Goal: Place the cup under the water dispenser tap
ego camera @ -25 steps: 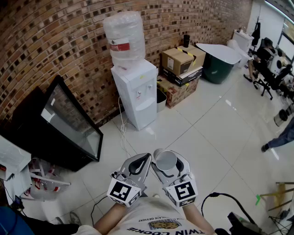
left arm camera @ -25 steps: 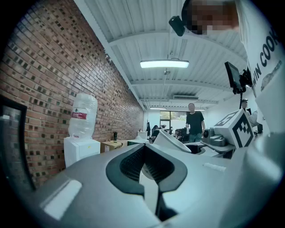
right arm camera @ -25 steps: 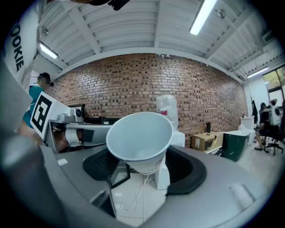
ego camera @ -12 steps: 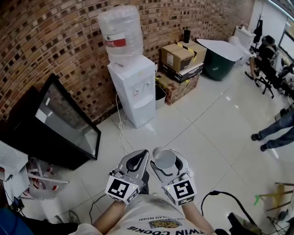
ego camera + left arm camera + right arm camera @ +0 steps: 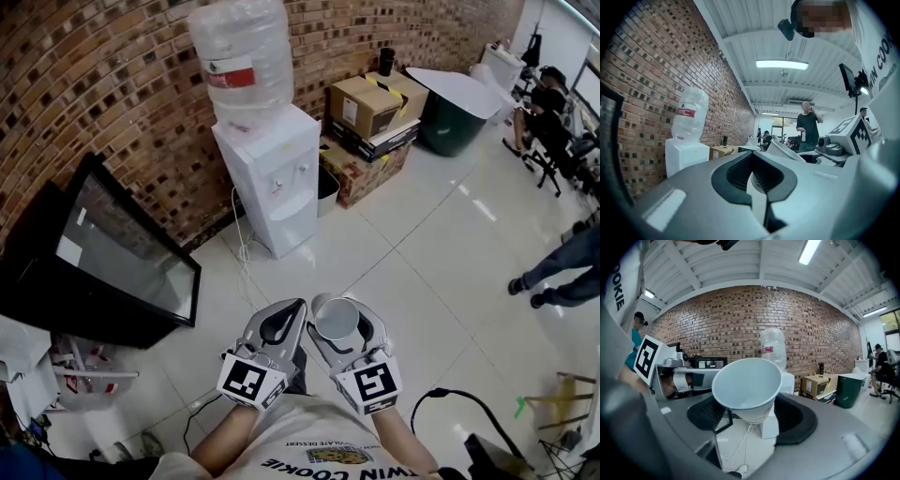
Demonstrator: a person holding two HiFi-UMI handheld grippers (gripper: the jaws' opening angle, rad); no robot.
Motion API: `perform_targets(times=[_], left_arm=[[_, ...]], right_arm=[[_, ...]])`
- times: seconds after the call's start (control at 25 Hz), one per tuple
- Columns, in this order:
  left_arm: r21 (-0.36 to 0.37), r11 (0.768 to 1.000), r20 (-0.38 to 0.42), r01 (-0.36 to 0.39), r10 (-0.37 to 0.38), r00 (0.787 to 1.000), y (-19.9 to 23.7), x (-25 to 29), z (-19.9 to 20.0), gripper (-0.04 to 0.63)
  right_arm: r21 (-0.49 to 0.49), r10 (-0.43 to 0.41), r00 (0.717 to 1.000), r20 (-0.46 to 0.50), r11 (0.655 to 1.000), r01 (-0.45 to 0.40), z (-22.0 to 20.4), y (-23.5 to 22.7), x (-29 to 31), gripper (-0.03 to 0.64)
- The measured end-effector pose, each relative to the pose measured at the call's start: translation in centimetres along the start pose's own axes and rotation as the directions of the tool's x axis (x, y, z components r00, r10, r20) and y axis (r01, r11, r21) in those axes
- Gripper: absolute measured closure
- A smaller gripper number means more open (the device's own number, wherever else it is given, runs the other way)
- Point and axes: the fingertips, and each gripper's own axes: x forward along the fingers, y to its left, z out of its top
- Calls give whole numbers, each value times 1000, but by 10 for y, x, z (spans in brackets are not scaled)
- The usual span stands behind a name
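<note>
Counted, nearest first: two grey hand-held tools, left gripper and right gripper, side by side; one white paper cup. Well ahead of both tools and apart from them, one white water dispenser, topped by one clear plastic bottle. Farther off to the right of that, a stack of cardboard boxes, too overlapped to count. Too small to make out: the dispenser's taps. Hidden between the right jaws: the cup's base. Left gripper pressed together at the tips, pinching nothing. Right gripper spread wide, clamped on the cup, upright with mouth up, just right of the left tool.
</note>
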Motion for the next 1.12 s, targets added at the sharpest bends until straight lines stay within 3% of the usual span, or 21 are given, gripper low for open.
perform_targets(times=[0.36,0.64,1.12], left_arm=[[-52,999,-17,13,-14,1000,84,56,6,603],[-43,998,-8,43,-43,999,143,102,17,603],[-58,998,26,27,-25,999,200,125,26,603]], right_arm=[[0,-22,999,-34,1000,22,23,-39,88,290],[-25,-39,998,-58,999,38,45,-66,157,290],[-78,-31,996,-81,997,25,63,-78,221,290]])
